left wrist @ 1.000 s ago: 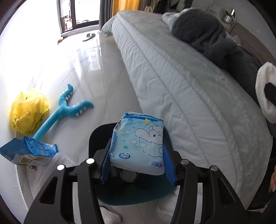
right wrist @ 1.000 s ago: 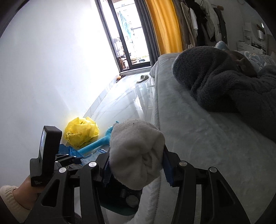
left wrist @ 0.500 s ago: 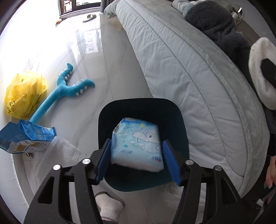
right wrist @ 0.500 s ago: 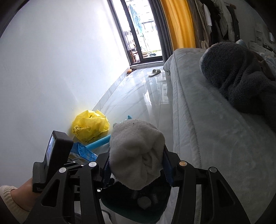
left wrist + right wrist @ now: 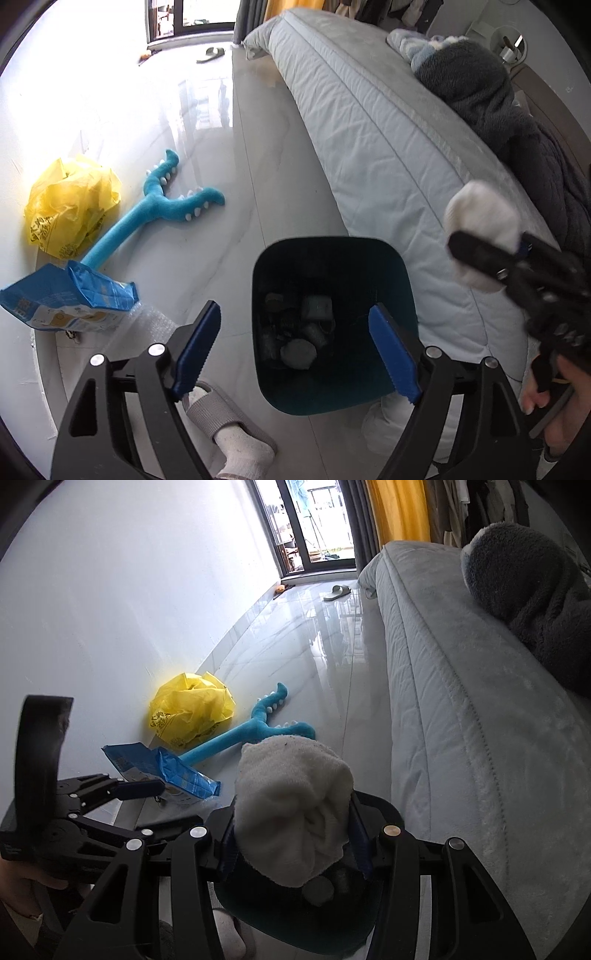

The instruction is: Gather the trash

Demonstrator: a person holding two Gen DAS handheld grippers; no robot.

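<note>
The white sock is pinched in the right claw above the teal bin; released early, it could be dropped onto the floor. The left claw, just opened, is spread and empty. Yellow bag and blue packet are left nearby.

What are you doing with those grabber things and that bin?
A person is picking up trash. The left gripper hangs open and empty above the dark bin, its jaws just opened. The right gripper is clamped on a white fluffy sock over the bin. A yellow bag and blue packet lie on the floor.
</note>
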